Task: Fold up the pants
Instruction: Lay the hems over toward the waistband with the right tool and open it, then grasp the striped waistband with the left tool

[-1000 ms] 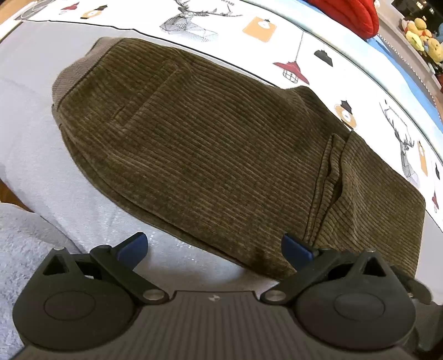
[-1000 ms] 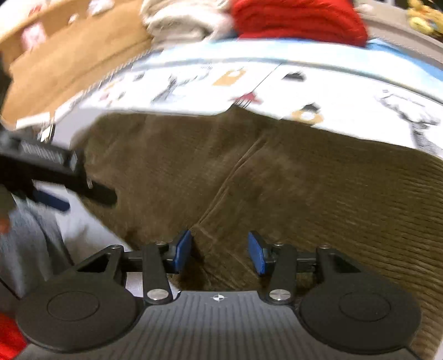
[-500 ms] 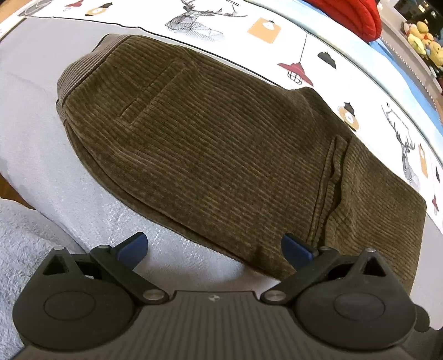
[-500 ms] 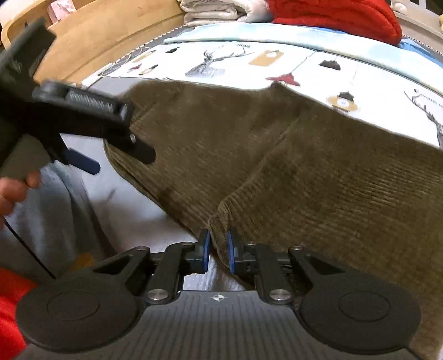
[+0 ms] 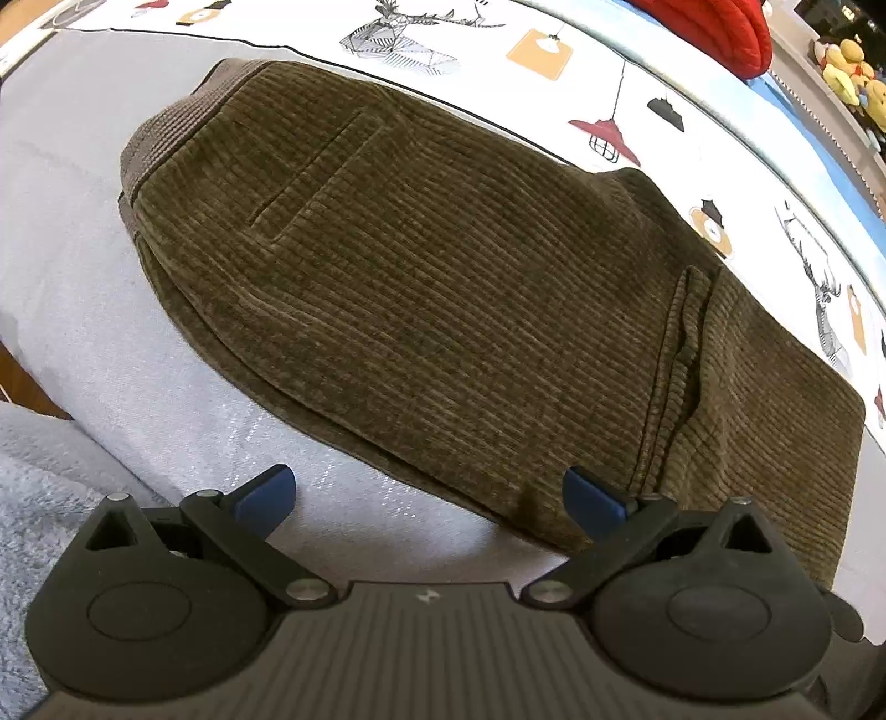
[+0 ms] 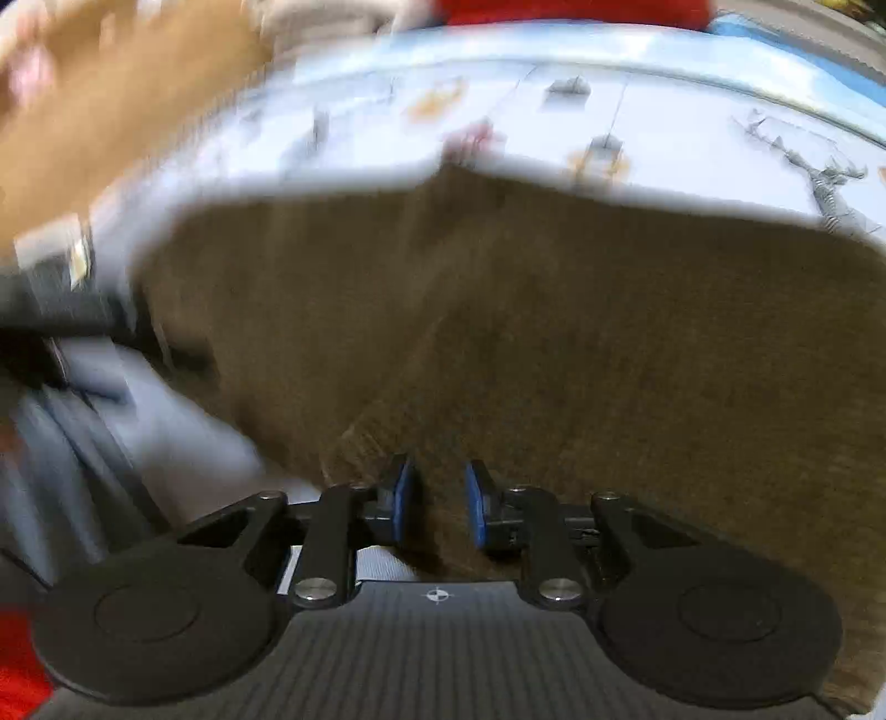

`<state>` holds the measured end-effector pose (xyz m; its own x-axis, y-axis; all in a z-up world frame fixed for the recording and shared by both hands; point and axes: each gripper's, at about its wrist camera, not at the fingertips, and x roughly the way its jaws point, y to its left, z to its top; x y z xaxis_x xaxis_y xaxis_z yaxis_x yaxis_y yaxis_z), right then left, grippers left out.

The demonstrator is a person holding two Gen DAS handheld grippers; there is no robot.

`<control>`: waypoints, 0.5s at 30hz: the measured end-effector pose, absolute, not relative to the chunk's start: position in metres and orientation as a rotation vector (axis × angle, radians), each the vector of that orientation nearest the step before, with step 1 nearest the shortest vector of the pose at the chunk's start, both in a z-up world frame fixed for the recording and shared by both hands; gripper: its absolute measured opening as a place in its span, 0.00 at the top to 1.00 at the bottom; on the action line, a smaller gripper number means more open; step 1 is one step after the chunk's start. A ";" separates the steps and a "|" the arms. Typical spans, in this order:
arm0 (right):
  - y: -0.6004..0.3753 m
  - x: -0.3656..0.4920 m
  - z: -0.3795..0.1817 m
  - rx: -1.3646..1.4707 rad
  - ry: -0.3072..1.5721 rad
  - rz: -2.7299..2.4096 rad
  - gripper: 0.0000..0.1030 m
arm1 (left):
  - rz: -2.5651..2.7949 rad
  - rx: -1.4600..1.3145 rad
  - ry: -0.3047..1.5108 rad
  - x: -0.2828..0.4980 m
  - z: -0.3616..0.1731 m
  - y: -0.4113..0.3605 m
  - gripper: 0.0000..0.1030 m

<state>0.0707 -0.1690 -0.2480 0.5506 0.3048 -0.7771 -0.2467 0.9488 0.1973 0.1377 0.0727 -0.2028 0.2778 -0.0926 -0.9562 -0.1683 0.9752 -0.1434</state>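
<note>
Down on the bed (image 5: 83, 288) we have the brown corduroy pants (image 5: 443, 310), folded into a thick oblong that lies slantwise across the pale grey cover, the ribbed waistband (image 5: 166, 127) at the far left end and a seamed fold ridge (image 5: 675, 376) running down near the right end. Beyond them we see the white printed sheet (image 5: 554, 83) with its deer, lamps and orange tags, a red cushion (image 5: 714, 22) at the far edge, and yellow plush toys (image 5: 847, 61) off in the top right corner. Our left tongs (image 5: 429, 495) hang above the near edge of the pants, spread wide; the left blue pad (image 5: 266, 493) is over bare cover, the right blue pad (image 5: 590, 498) over the corduroy, and nothing is caught between them. Over on the other side the view is badly smeared, but we can make out the right tongs (image 6: 440, 507) low over the near fold of the pants (image 6: 554, 343), and they have just been opening: a narrow gap shows between the blue pads, brown fabric lies in that gap, and the pads look clear of it. At the left of that blurred view we see a dark shape and grey cloth that we cannot make out.
</note>
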 end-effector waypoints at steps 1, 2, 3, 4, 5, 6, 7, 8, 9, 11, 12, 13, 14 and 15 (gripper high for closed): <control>-0.166 0.071 -0.245 0.048 0.936 0.323 0.78 | 0.051 -0.232 1.290 0.138 -0.202 0.074 0.00; -0.168 0.073 -0.241 0.067 0.947 0.307 0.78 | 0.053 -0.233 1.288 0.138 -0.202 0.075 0.00; -0.173 0.077 -0.235 0.109 0.957 0.289 0.78 | 0.060 -0.239 1.286 0.139 -0.201 0.078 0.00; -0.178 0.079 -0.227 0.158 0.957 0.280 0.73 | 0.066 -0.250 1.286 0.140 -0.201 0.081 0.00; -0.185 0.078 -0.218 0.198 0.940 0.272 0.64 | 0.073 -0.263 1.283 0.141 -0.200 0.085 0.00; -0.189 0.075 -0.209 0.219 0.916 0.257 0.59 | 0.082 -0.272 1.277 0.141 -0.198 0.088 0.00; -0.195 0.070 -0.200 0.226 0.889 0.232 0.52 | 0.086 -0.275 1.270 0.141 -0.197 0.092 0.00; -0.201 0.063 -0.191 0.228 0.864 0.205 0.48 | 0.087 -0.276 1.262 0.142 -0.195 0.095 0.00; -0.207 0.057 -0.185 0.227 0.848 0.187 0.47 | 0.086 -0.274 1.255 0.143 -0.193 0.098 0.00; -0.223 0.043 -0.172 0.214 0.826 0.136 0.41 | 0.088 -0.268 1.238 0.145 -0.189 0.105 0.00; -0.234 0.035 -0.168 0.209 0.817 0.107 0.40 | 0.091 -0.262 1.229 0.146 -0.188 0.109 0.00; -0.244 0.028 -0.165 0.202 0.807 0.083 0.38 | 0.094 -0.255 1.217 0.146 -0.186 0.113 0.00; -0.250 0.022 -0.163 0.196 0.800 0.059 0.37 | 0.095 -0.250 1.209 0.146 -0.185 0.117 0.00; -0.259 0.015 -0.160 0.196 0.792 0.029 0.37 | 0.094 -0.247 1.199 0.146 -0.185 0.122 0.00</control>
